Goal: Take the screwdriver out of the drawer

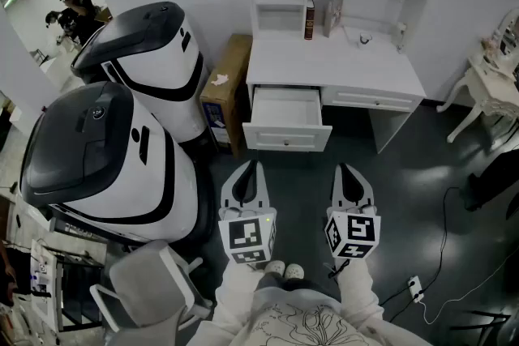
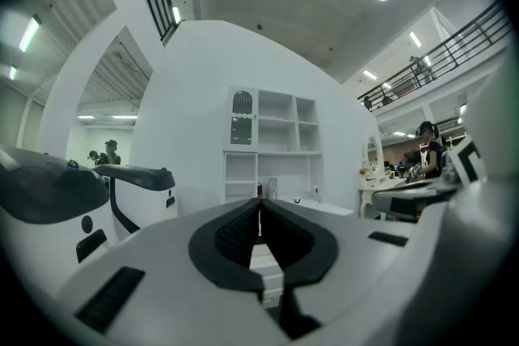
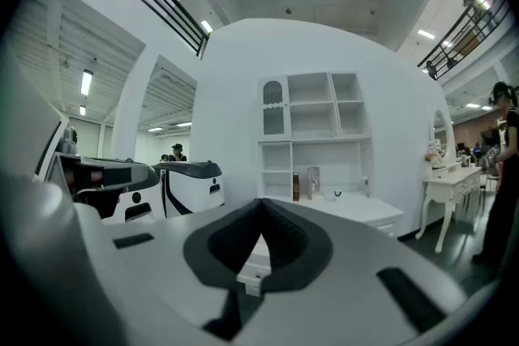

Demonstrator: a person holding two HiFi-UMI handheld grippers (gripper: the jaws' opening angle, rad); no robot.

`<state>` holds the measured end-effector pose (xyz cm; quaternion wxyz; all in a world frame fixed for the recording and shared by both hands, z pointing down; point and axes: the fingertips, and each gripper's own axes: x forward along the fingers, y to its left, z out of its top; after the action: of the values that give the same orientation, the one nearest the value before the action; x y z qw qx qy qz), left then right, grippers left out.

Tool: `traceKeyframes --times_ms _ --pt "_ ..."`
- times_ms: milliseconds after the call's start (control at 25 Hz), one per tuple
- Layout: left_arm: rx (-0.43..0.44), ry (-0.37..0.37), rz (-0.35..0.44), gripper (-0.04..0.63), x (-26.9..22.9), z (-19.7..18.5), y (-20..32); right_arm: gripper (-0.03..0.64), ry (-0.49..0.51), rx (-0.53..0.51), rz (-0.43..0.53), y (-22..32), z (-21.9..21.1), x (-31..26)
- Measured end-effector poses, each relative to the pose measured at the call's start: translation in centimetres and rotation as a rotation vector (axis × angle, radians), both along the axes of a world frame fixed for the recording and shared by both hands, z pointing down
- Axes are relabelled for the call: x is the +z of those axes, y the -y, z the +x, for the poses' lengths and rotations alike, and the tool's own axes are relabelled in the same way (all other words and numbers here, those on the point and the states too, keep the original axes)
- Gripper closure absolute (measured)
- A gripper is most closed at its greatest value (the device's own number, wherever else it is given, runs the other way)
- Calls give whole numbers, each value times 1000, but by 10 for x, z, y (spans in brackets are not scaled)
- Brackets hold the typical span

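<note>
The white desk (image 1: 332, 69) has its left drawer (image 1: 285, 138) pulled open. The inside looks white and bare from the head view, and no screwdriver shows in any view. Both grippers hang side by side in front of the desk, well short of the drawer and pointing toward it. My left gripper (image 1: 253, 164) is shut with nothing between its jaws, and its tips meet in the left gripper view (image 2: 259, 203). My right gripper (image 1: 344, 168) is shut and empty too, its tips touching in the right gripper view (image 3: 261, 202). The drawer front (image 3: 253, 271) shows below the right jaws.
Two large white-and-black machines (image 1: 122, 150) stand at the left. A cardboard box (image 1: 224, 89) leans by the desk's left side. Books (image 1: 321, 14) stand on the desk under the hutch. A grey chair (image 1: 142, 288) is at lower left. A cable and power strip (image 1: 415, 286) lie on the floor at right.
</note>
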<state>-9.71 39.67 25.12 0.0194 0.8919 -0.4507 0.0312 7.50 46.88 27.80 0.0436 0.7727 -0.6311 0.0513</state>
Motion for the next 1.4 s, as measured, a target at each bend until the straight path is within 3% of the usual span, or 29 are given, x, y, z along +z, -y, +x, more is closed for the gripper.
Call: traceKeyframes --times_ms 1000,1400 --pt "-41 12 -25 588 24 30 -10 614 18 -26 -4 -4 32 21" --pt "-45 21 -33 588 30 50 23 614 33 -32 -14 29 52 28"
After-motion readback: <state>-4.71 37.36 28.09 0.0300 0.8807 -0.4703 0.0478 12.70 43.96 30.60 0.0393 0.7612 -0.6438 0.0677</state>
